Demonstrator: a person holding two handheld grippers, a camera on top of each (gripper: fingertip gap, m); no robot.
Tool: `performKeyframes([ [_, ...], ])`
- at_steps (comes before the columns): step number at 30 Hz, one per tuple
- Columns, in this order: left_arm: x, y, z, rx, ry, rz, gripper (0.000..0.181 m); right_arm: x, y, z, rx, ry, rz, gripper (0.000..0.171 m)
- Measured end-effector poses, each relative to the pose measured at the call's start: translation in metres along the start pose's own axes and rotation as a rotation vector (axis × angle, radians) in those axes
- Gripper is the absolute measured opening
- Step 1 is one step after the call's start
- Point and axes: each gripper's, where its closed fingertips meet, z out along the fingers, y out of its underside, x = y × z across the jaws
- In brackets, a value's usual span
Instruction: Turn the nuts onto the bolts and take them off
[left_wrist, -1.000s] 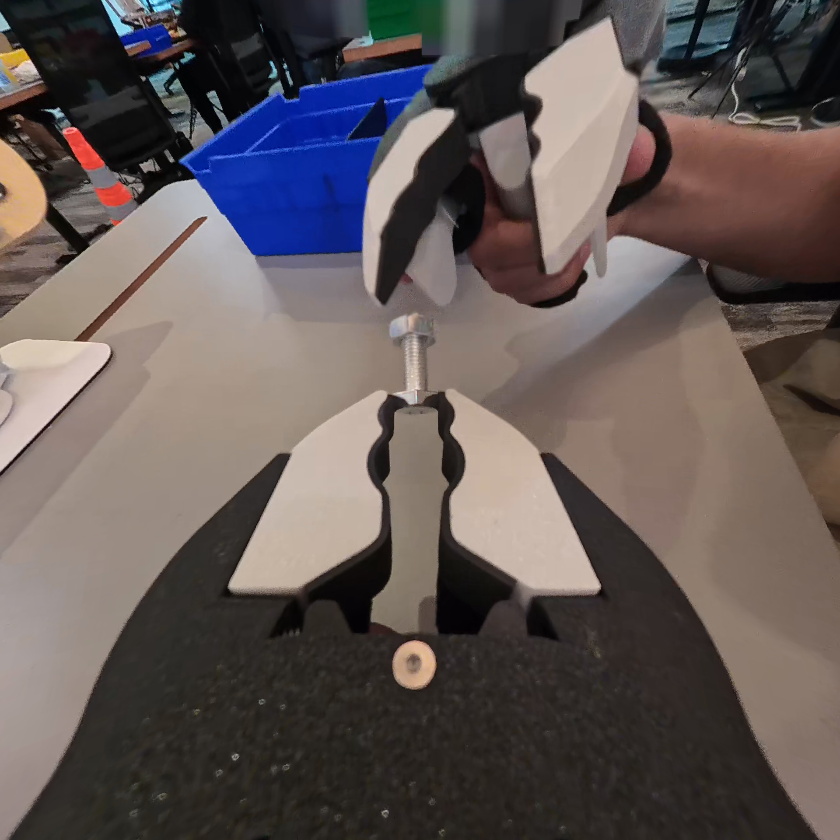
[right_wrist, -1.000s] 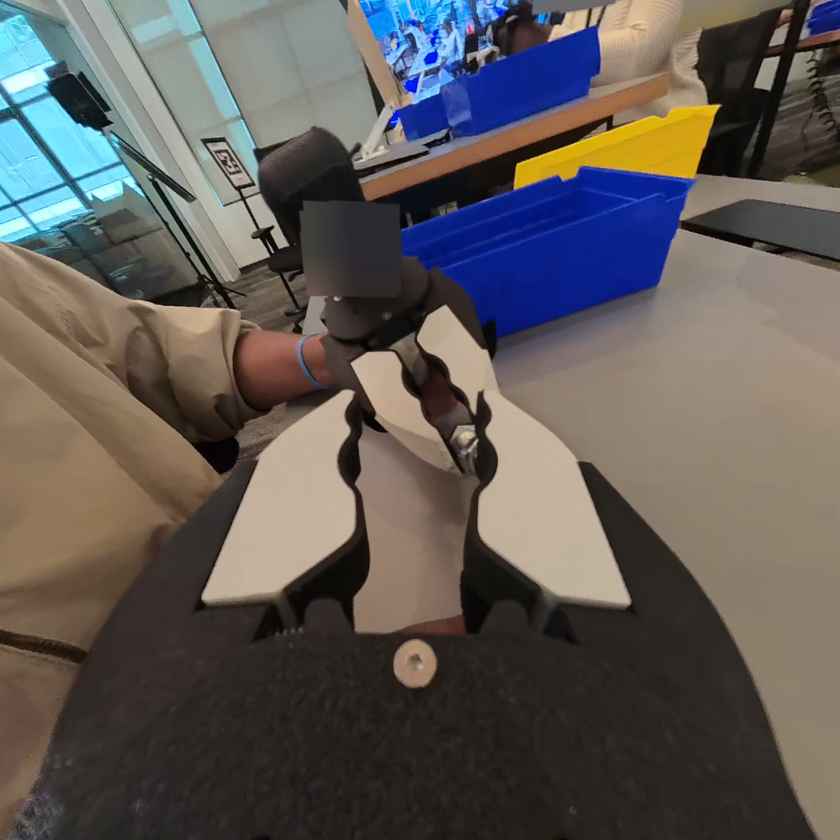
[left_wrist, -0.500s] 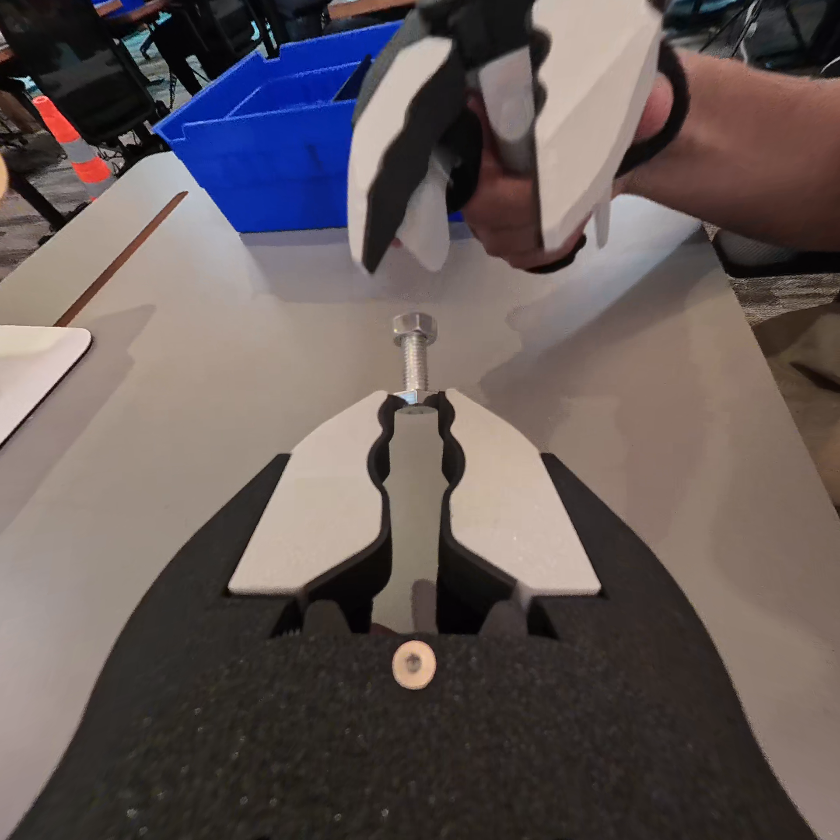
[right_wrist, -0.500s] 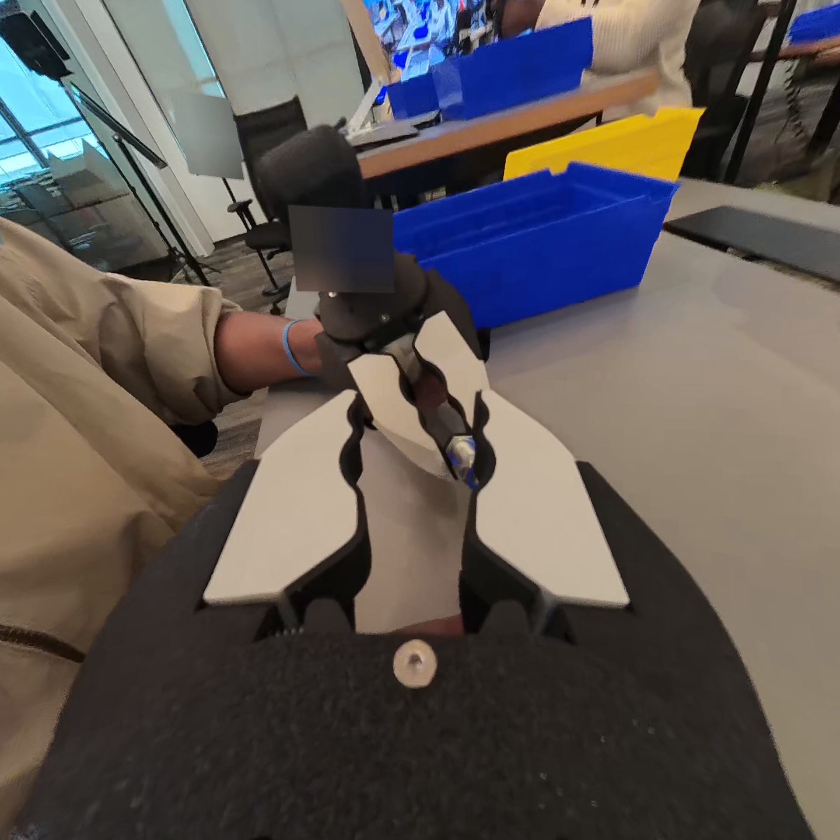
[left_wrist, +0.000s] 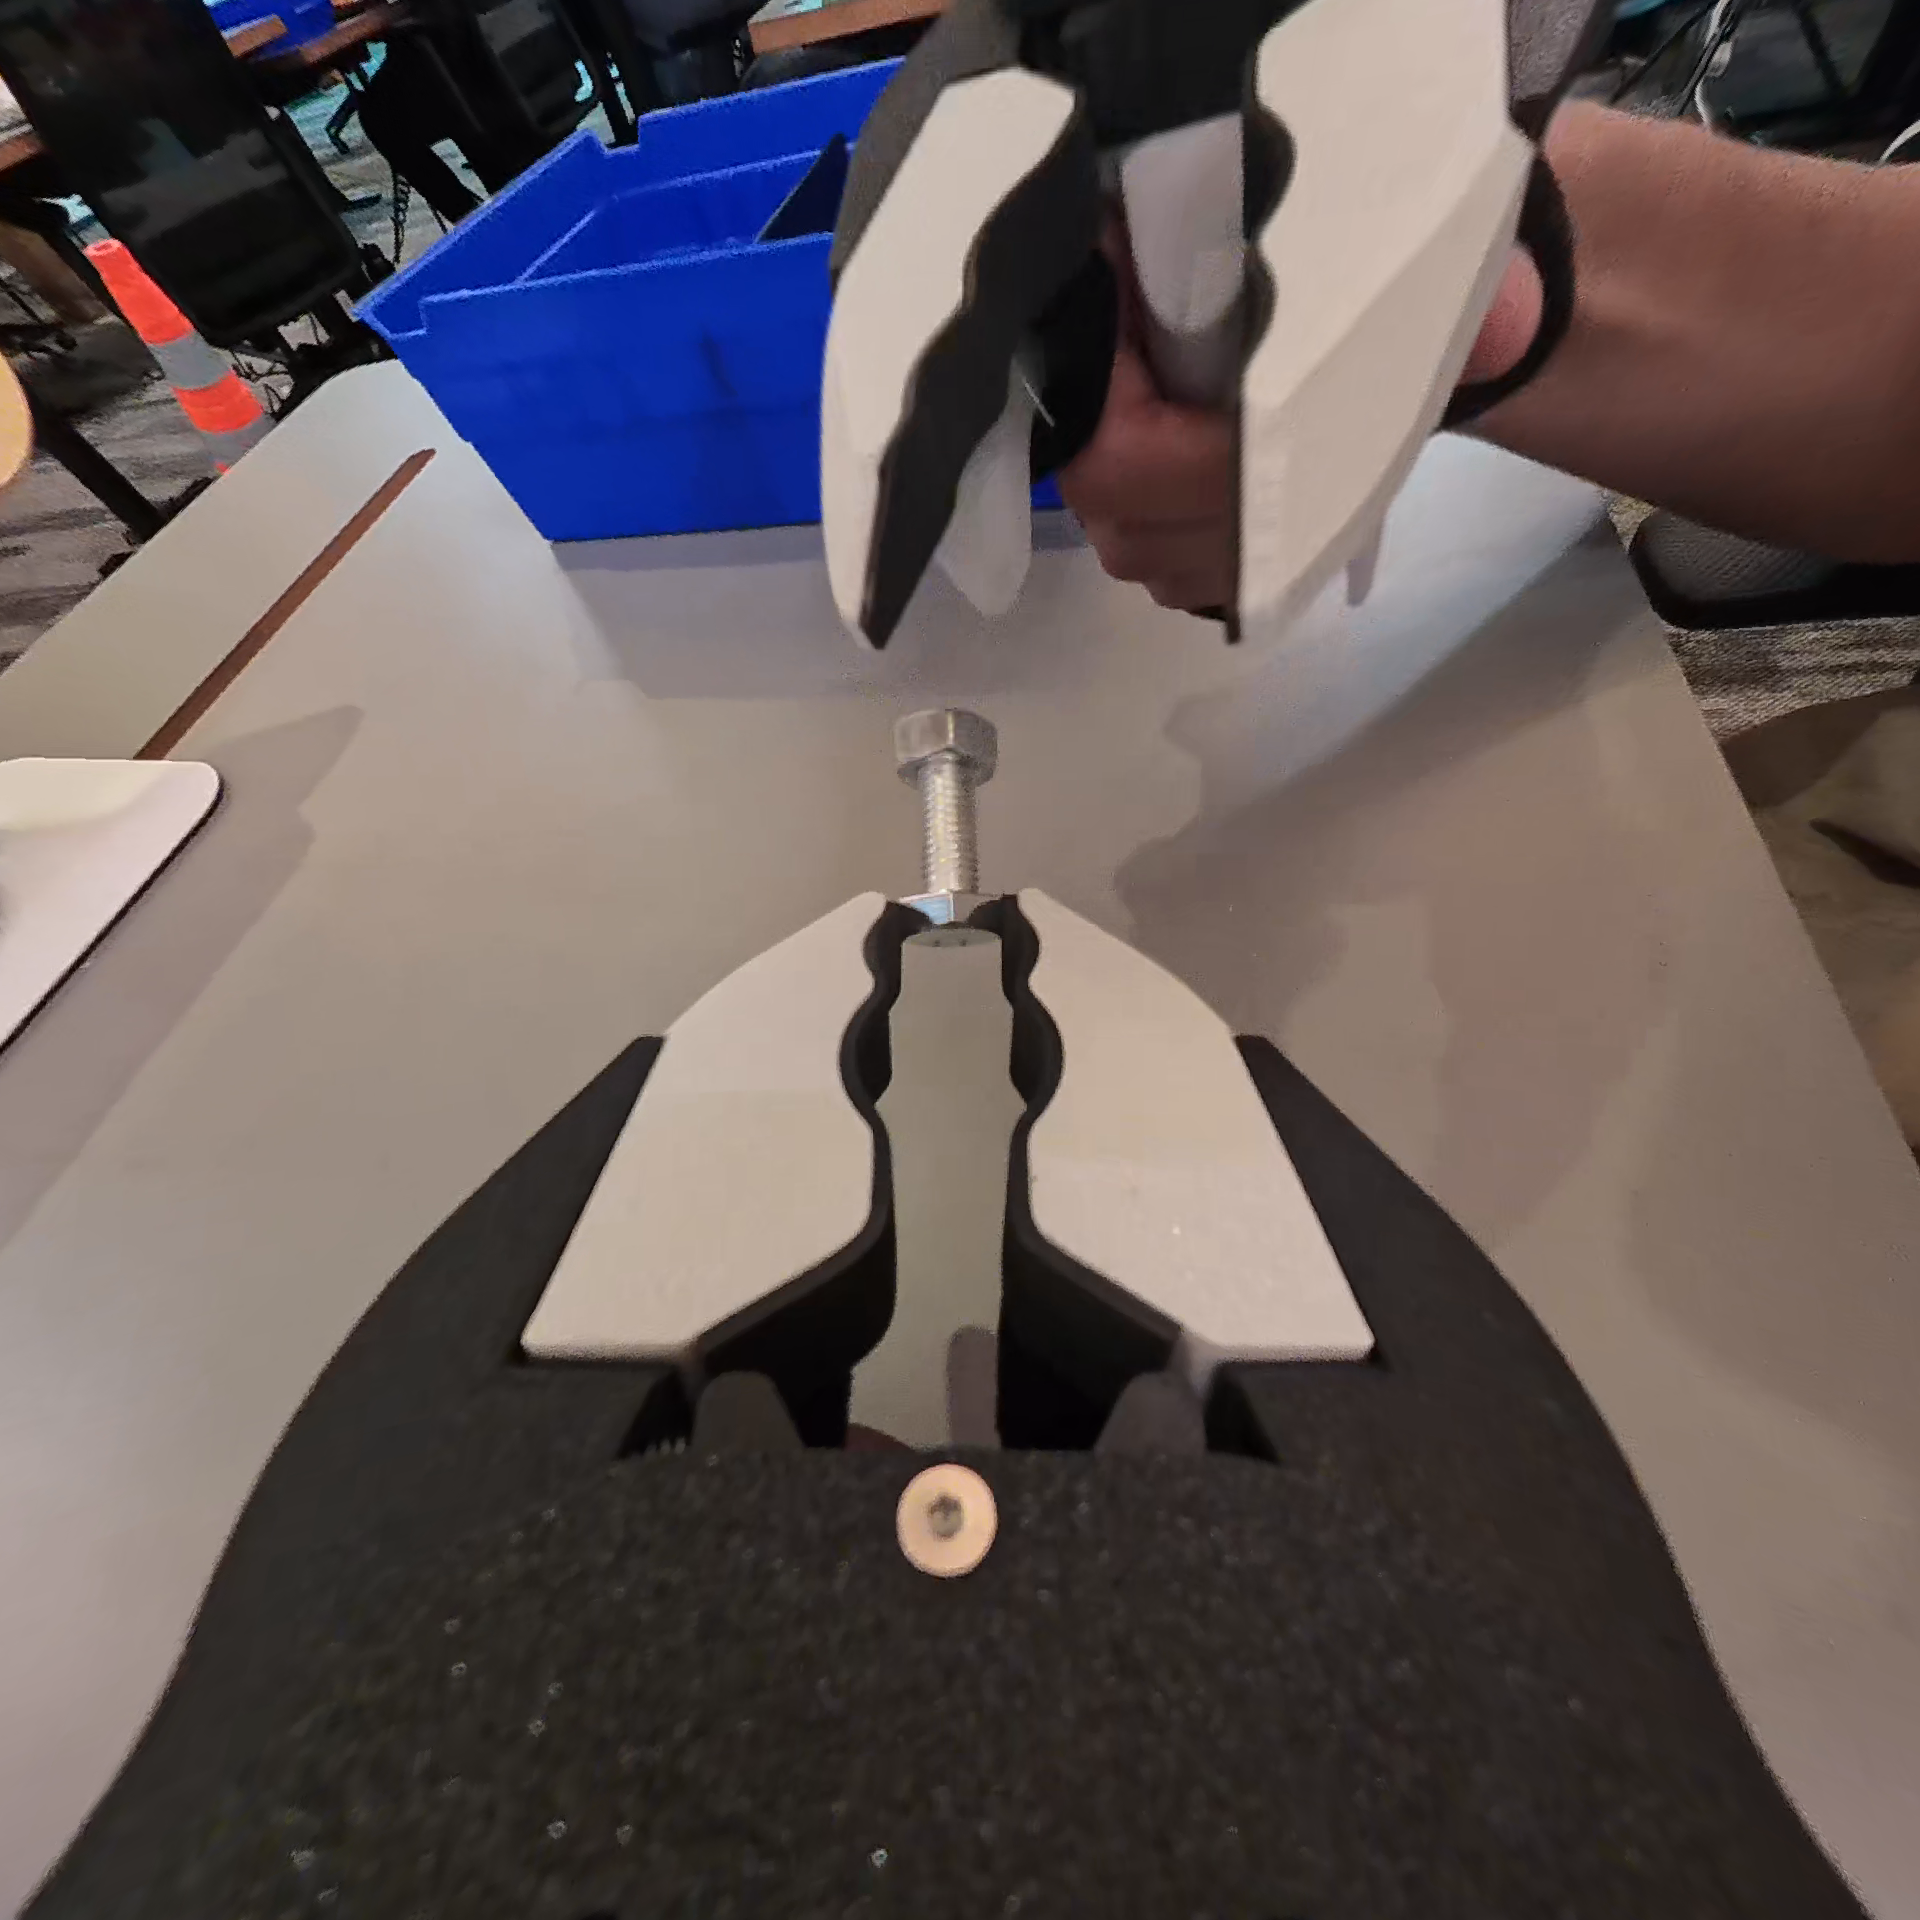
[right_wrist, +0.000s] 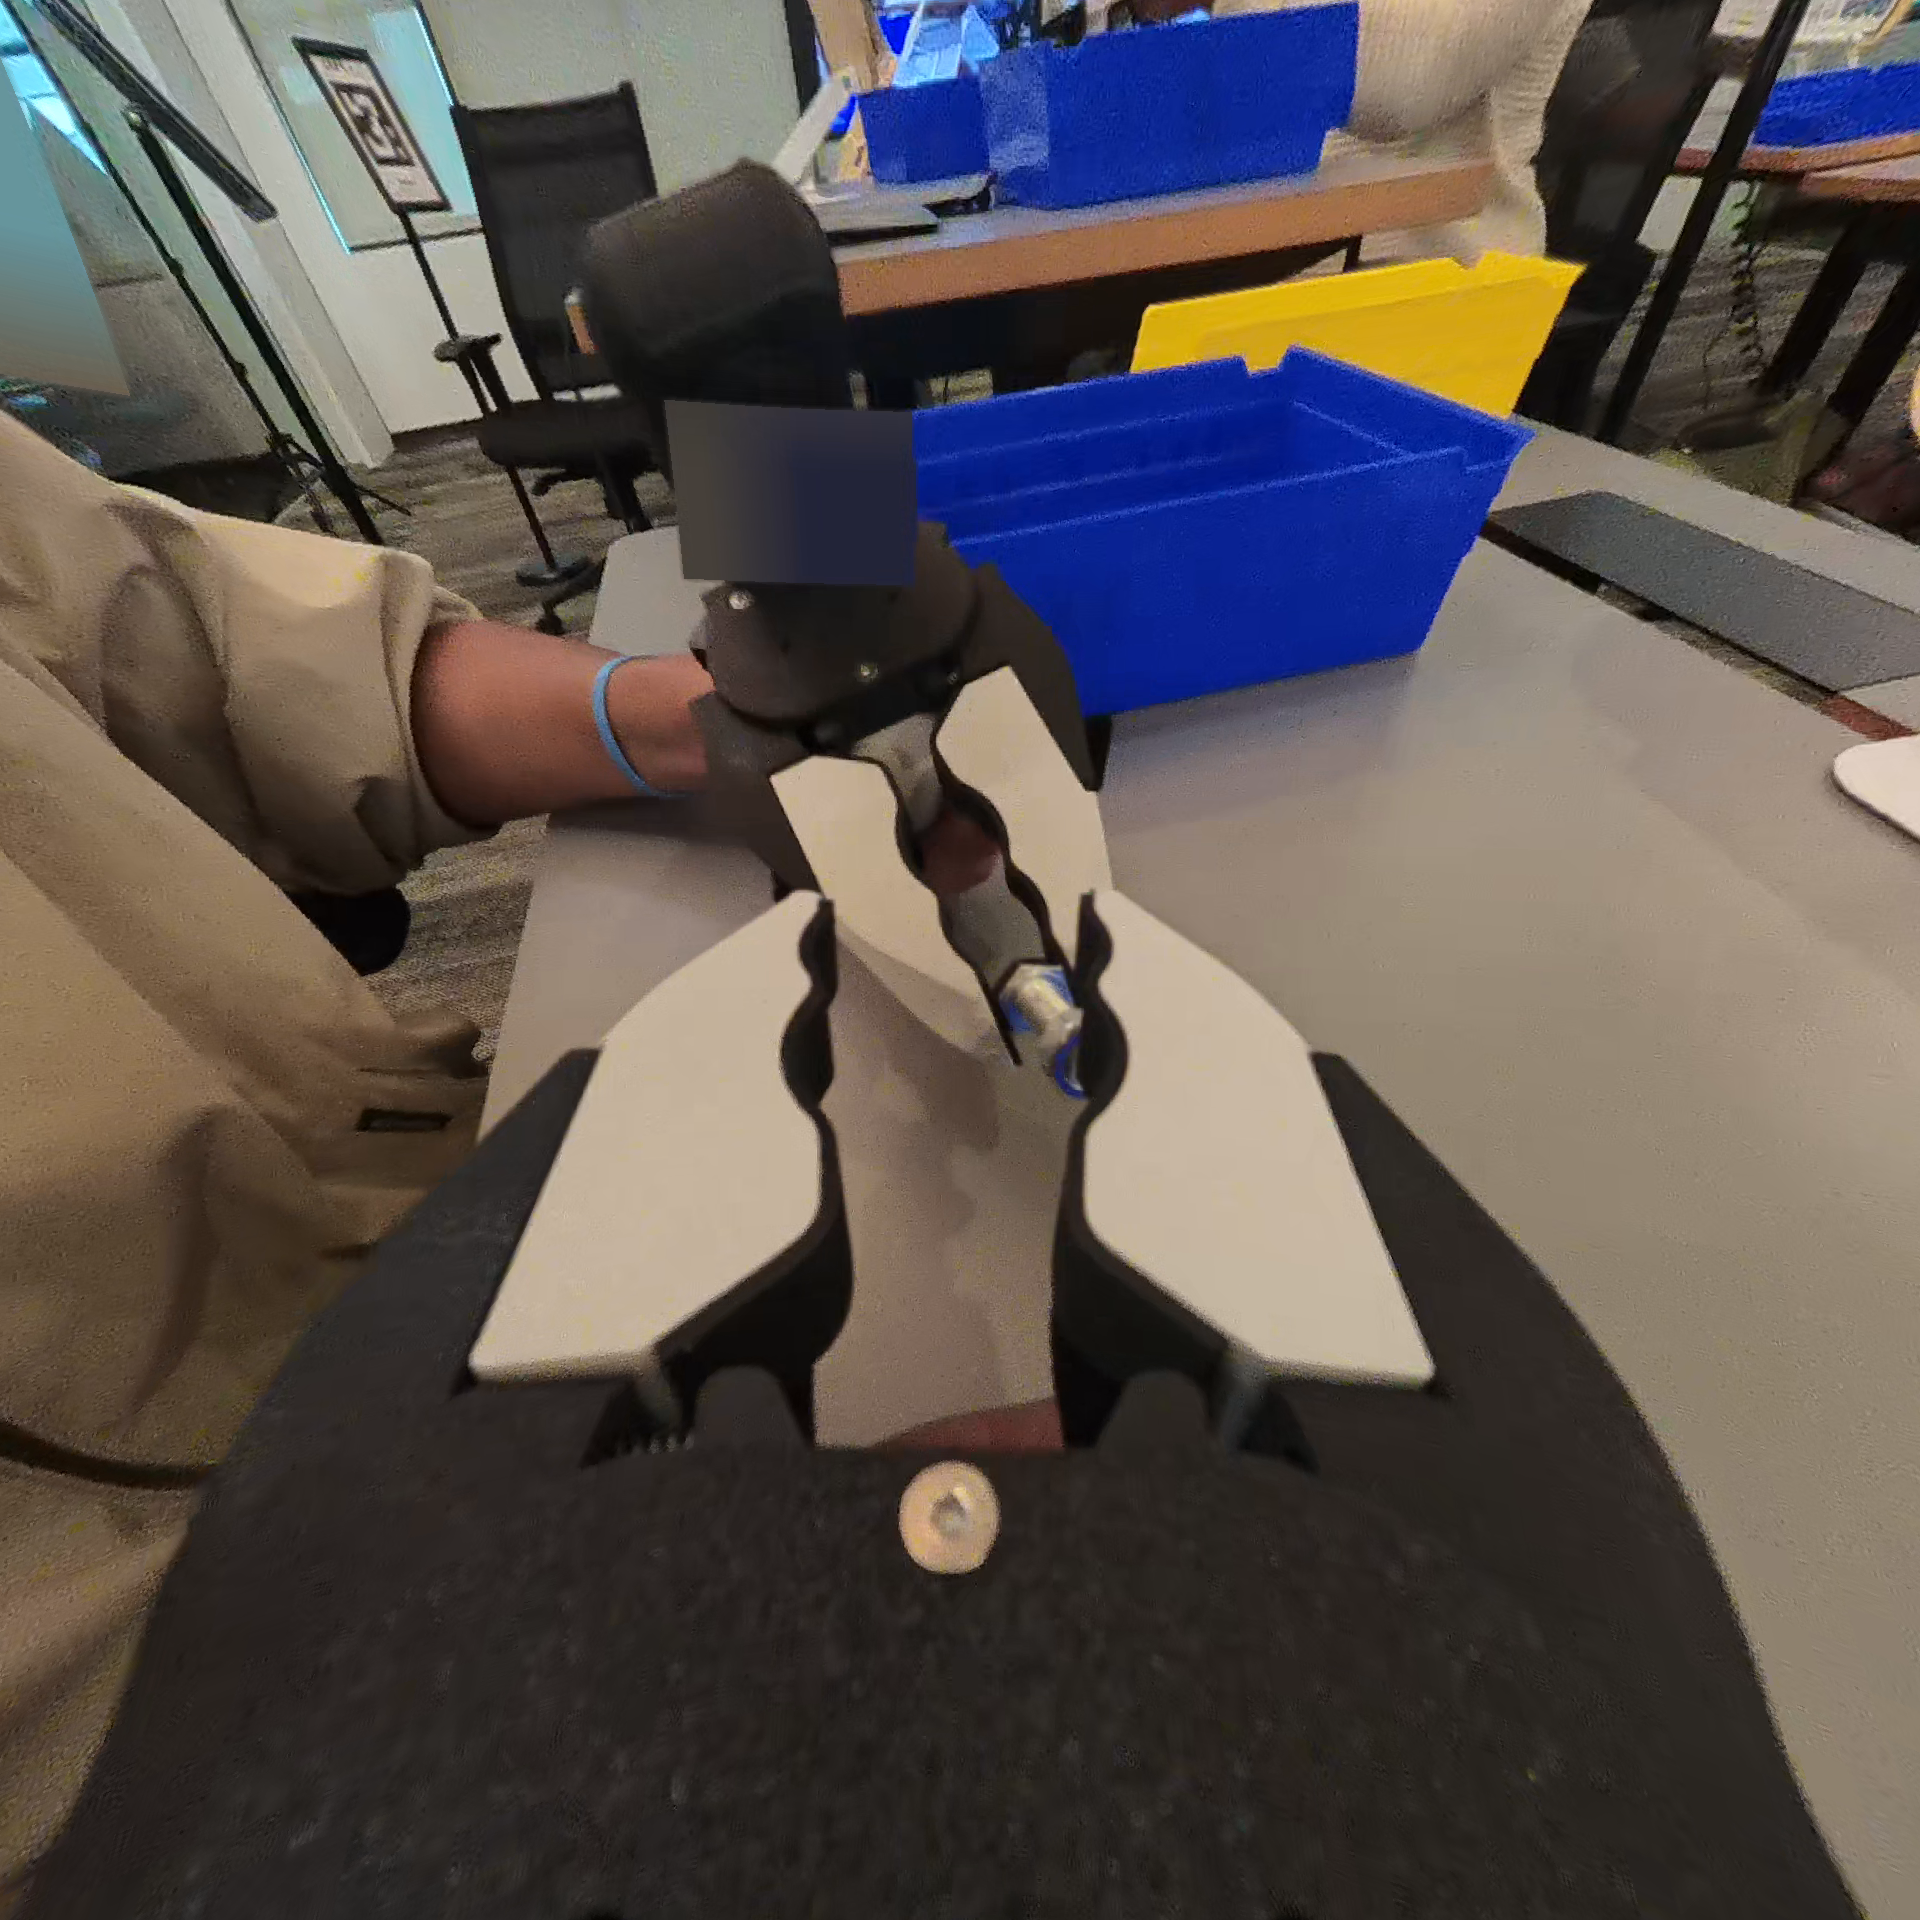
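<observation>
Steel bolt (left_wrist: 948, 821) is the landmark: the left gripper (left_wrist: 948, 914) pinches its near end between closed fingers, so it points away over the grey table (left_wrist: 436, 935), with the nut (left_wrist: 945, 740) threaded onto its far tip. Just beyond the nut hangs the right gripper (left_wrist: 1049, 623), fingers spread and empty, and farther off sits a blue bin (left_wrist: 623, 416). Judging by this, the nut is neither wound down the thread nor taken off.

Open gap separates right claw (left_wrist: 1049, 623) from nut (left_wrist: 945, 740).
</observation>
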Motion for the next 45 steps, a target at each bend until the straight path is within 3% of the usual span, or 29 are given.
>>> performKeyframes([
  [7,0.000,-0.007,-0.004,0.034,0.012,-0.016,0.018,0.014,0.043,-0.001,-0.204,-0.003,0.122,0.051],
  [10,0.001,-0.004,-0.003,0.025,0.017,-0.015,0.018,0.005,0.026,0.005,-0.129,-0.006,0.050,0.059],
  [11,0.001,-0.004,-0.002,0.025,0.017,-0.017,0.018,0.003,0.016,0.005,-0.086,0.000,0.003,0.051],
  [14,0.001,-0.001,-0.001,0.007,0.006,-0.004,0.018,0.001,0.002,-0.001,-0.032,0.024,-0.044,0.049],
  [21,0.003,-0.006,-0.003,0.034,0.021,-0.015,0.018,0.016,0.049,-0.003,-0.231,0.016,0.081,0.054],
  [24,0.003,-0.005,-0.002,0.028,0.024,-0.016,0.018,0.006,0.037,0.005,-0.188,-0.005,0.031,0.060],
  [28,0.003,-0.007,-0.003,0.034,0.020,-0.011,0.018,0.002,0.005,0.000,-0.059,0.034,-0.069,0.053],
  [38,0.005,-0.024,-0.013,0.142,0.053,-0.060,0.018,0.004,0.033,-0.004,-0.238,0.024,-0.012,0.055],
  [45,0.010,-0.020,-0.009,0.115,0.064,-0.044,0.018,0.000,0.002,-0.005,-0.076,0.068,-0.100,0.053],
])
